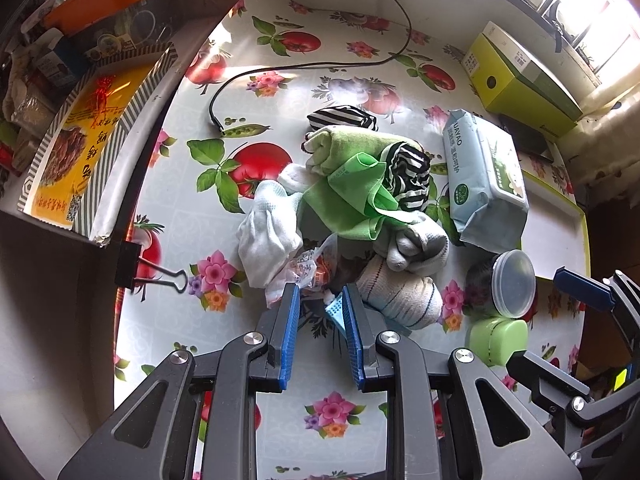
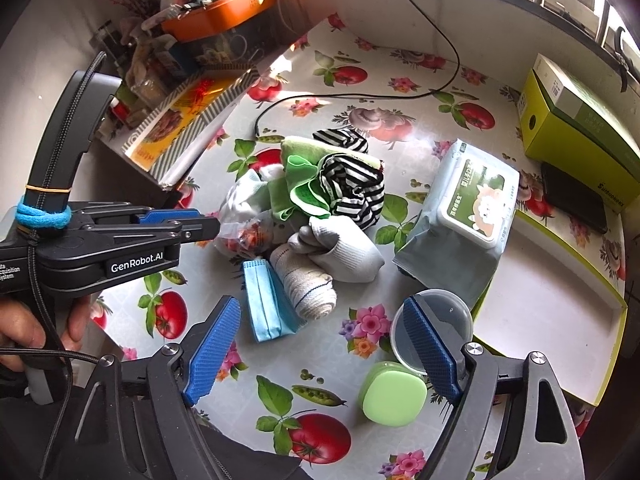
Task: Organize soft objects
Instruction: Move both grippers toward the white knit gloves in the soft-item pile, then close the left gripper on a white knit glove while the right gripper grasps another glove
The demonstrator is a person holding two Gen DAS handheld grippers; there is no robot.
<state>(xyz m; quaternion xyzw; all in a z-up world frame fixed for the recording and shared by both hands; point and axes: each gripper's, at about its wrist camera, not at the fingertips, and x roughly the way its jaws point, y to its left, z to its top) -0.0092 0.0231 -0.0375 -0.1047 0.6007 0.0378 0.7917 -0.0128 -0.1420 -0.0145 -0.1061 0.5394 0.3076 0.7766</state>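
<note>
Left wrist view. Noted the left gripper [image 1: 320, 290] pointed steeply down at the near edge of a heap on the counter [image 1: 260, 364], fingers [image 1: 290, 320] partly apart and pressed on nothing. Seen between them: a corner of the blue face mask [image 1: 334, 312], against the right-side finger only. Found just past the tips: a crinkled plastic packet [image 1: 308, 272]. Catalogued in the heap of soft objects, mid-counter: white cloth [image 1: 268, 236] at left, green cloth [image 1: 352, 200] on top, striped cloth [image 1: 412, 176] beside it, grey-white sock [image 1: 424, 248] below, cream rolled sock [image 1: 396, 296] touching the mask. Listed to the right: wipes pack [image 1: 484, 176], clear lidded tub [image 1: 512, 284], small green case [image 1: 498, 340], white tray [image 1: 560, 232]. Further back: black cable [image 1: 312, 66].

Right wrist view. Noted the right gripper [image 2: 320, 348] with fingers spread wide, nothing held; only bare counter between them. Found the mask lying flat just beyond the left-side finger, the rolled sock against its far side. Found the right-side finger overlapping the tub, the green case just below it. Seen at left: the left gripper side-on, held by a hand [image 2: 24, 336], tips at the plastic packet. Heap placed between that packet and the wipes pack.
</note>
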